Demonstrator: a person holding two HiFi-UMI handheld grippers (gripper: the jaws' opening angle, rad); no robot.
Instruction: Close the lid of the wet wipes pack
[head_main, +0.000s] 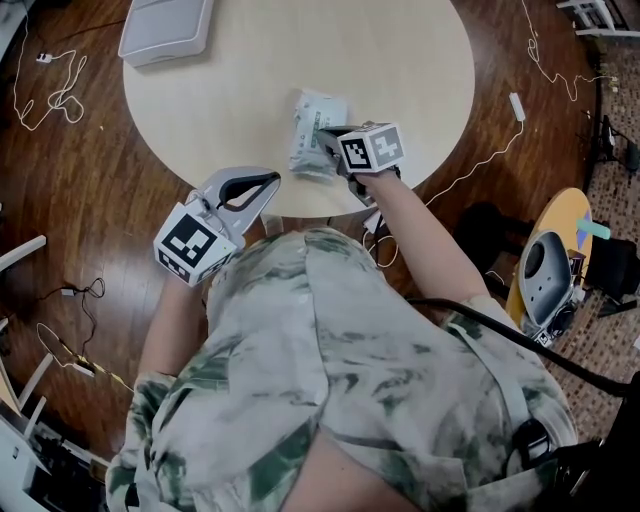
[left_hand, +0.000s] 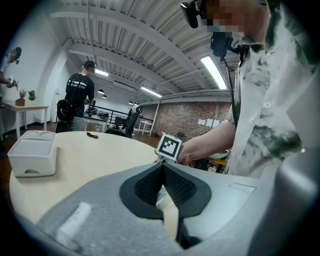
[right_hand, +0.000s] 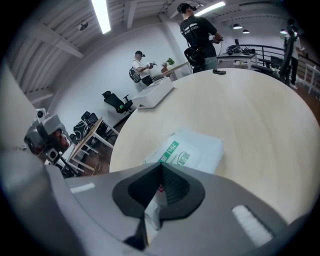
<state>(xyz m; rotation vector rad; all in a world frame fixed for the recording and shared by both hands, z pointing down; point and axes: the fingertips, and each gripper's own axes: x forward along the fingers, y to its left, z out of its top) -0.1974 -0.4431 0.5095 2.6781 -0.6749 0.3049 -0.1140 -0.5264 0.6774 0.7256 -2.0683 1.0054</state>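
The wet wipes pack (head_main: 318, 122) is a white soft pack with green print, lying flat near the front edge of the round pale table (head_main: 400, 70). My right gripper (head_main: 326, 141) points down over the pack's near end, jaws shut, tips together with nothing between them. In the right gripper view the pack (right_hand: 194, 149) lies just beyond the closed tips (right_hand: 161, 165); whether they touch it I cannot tell. My left gripper (head_main: 272, 180) hovers at the table's front edge, left of the pack and apart from it, also shut and holding nothing (left_hand: 162, 164).
A white box (head_main: 167, 28) stands at the table's far left; the left gripper view also shows the box (left_hand: 31, 152). Cables (head_main: 48, 92) trail over the wooden floor on both sides. A yellow stool (head_main: 560, 250) stands to the right. People stand at desks in the background.
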